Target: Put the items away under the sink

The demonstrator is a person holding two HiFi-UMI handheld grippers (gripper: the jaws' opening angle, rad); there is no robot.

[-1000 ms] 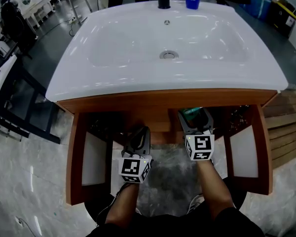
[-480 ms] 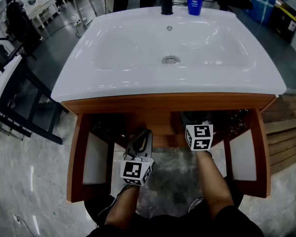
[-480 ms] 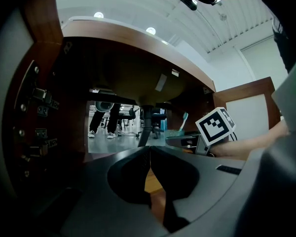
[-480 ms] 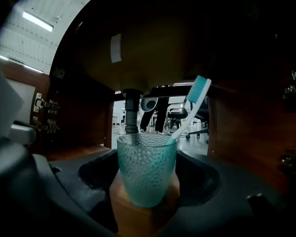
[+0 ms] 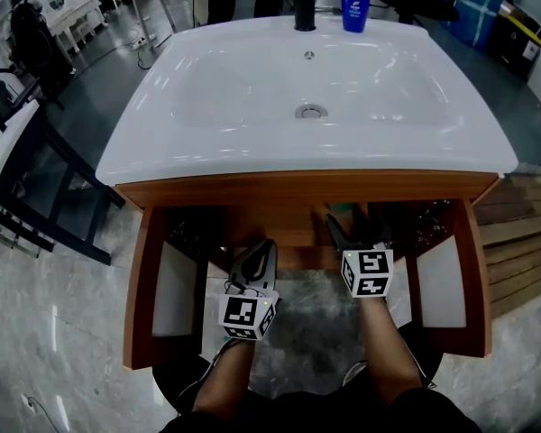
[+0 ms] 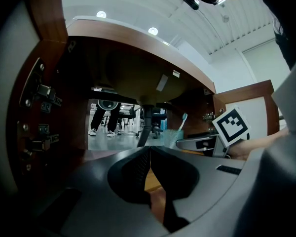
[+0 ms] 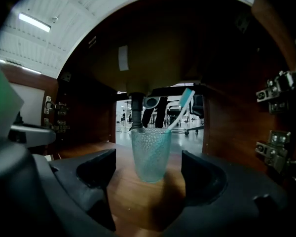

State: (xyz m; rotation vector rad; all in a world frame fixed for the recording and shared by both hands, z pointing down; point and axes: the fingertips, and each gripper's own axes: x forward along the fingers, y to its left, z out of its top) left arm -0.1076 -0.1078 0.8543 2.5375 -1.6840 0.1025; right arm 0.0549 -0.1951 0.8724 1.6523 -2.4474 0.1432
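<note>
Left gripper (image 6: 149, 157) nearest us at cabinet's front edge, jaws pressed together, empty. Right gripper (image 5: 357, 231) jaws spread, just been opening. Cup (image 7: 151, 154) stands untouched between them on cabinet floor (image 7: 138, 201), drain pipe (image 7: 136, 110) behind it. We judge cup light, rigid plastic, tippy with toothbrush (image 7: 185, 102) leaning out; best hold mid-wall. Translucent teal, dimpled

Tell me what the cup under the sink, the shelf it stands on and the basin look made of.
Cup: probably plastic, clear teal with a dimpled wall that light passes through.
Shelf: wood or wood-look laminate, brown with visible grain and a low sheen.
Basin: glossy white, likely ceramic, with bright reflections on it.
</note>
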